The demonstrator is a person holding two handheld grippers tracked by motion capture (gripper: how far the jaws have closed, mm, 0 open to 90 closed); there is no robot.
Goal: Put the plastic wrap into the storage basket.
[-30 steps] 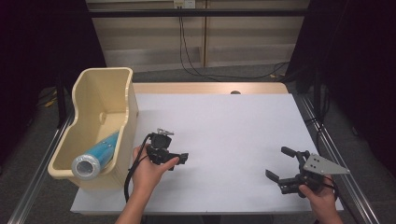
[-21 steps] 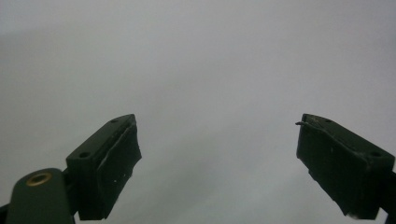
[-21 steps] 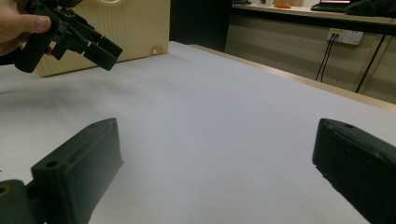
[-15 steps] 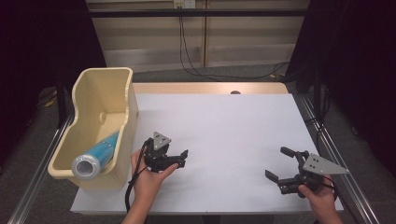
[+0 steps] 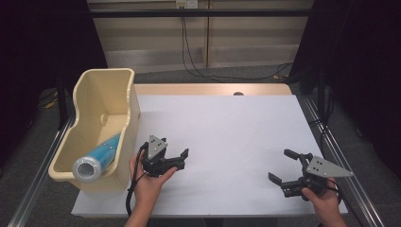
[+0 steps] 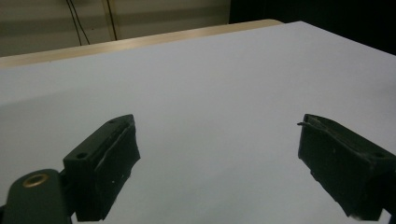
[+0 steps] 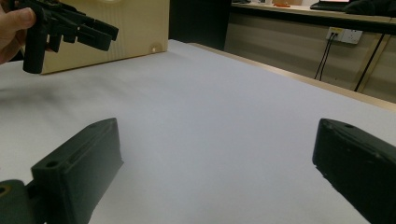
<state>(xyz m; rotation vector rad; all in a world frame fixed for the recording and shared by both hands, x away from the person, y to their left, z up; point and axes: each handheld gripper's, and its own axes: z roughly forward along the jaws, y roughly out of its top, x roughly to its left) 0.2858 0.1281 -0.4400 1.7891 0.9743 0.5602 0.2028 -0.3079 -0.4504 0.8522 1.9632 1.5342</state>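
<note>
The white-topped table (image 5: 227, 127) in front of you is bare across its whole middle. At its left edge stands the cream plastic bin (image 5: 111, 87), and inside it, against the near wall, lies the blue cylindrical can with a silver end (image 5: 94, 158), on its side with that end towards you.

Your left gripper (image 5: 182, 156) hovers just right of the bin's near corner, its jaws spread partway with nothing between them; they have just been opening a little further. In the left gripper view the black pads (image 6: 109, 161) frame only white tabletop. Your right gripper (image 5: 283, 165) sits well apart at the near right corner, jaws spread wide and likewise empty.

By the look of it, the placing step is finished: the can is in the bin and both of your tools are clear of it. With nothing else on the table to pick up, the next move calls only for parking the left gripper away from the bin, without knocking its wall.
</note>
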